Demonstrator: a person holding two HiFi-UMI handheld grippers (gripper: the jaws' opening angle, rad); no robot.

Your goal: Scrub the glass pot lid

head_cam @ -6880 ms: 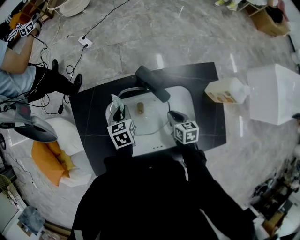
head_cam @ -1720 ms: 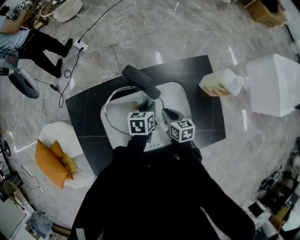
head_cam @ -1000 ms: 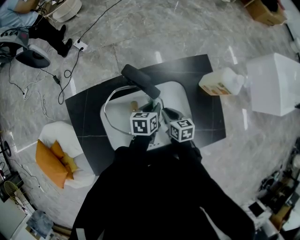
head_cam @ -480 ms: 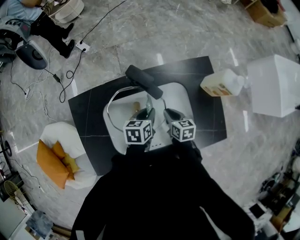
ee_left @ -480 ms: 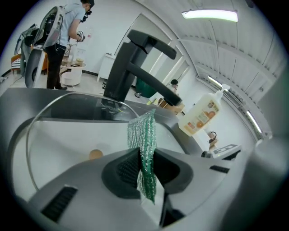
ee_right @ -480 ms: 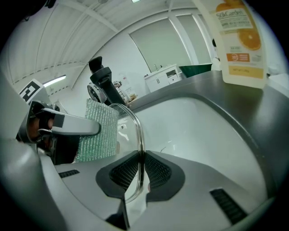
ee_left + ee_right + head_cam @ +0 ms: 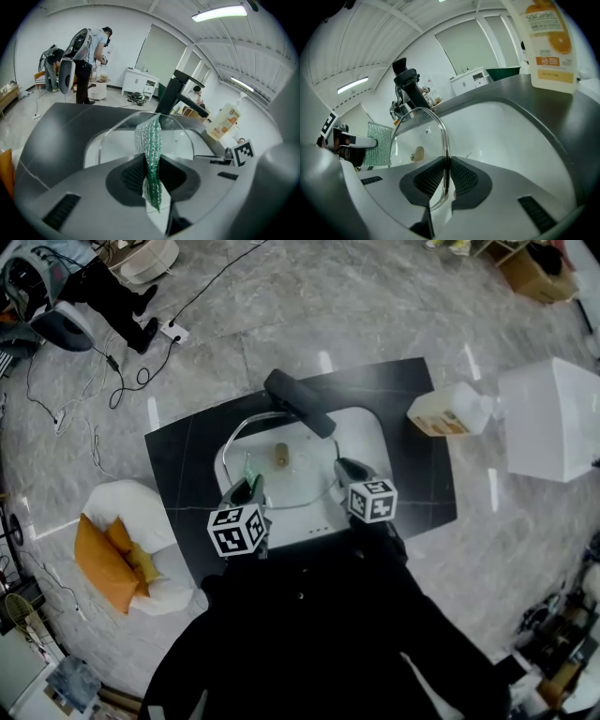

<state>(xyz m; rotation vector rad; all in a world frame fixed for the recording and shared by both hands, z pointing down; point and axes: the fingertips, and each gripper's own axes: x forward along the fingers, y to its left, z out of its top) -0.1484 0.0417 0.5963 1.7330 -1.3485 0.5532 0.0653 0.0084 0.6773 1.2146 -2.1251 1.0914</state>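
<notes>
The glass pot lid (image 7: 286, 479) stands tilted in the white sink (image 7: 361, 432), with its tan knob (image 7: 279, 456) facing the faucet. My right gripper (image 7: 345, 468) is shut on the lid's metal rim (image 7: 446, 154); the glass (image 7: 415, 133) shows to its left. My left gripper (image 7: 247, 486) is shut on a green and silver scrub cloth (image 7: 149, 154). The cloth (image 7: 378, 144) hangs by the lid's left edge. I cannot tell whether it touches the glass (image 7: 173, 138).
A black faucet (image 7: 300, 401) reaches over the sink's far side. An orange-labelled soap bottle (image 7: 448, 415) lies on the black counter (image 7: 178, 465) at right, beside a white box (image 7: 553, 423). A person (image 7: 91, 56) stands far off; cables cross the floor.
My left gripper has drawn back left and toward me with the cloth, away from the lid's middle. My right gripper still holds the lid in place.
</notes>
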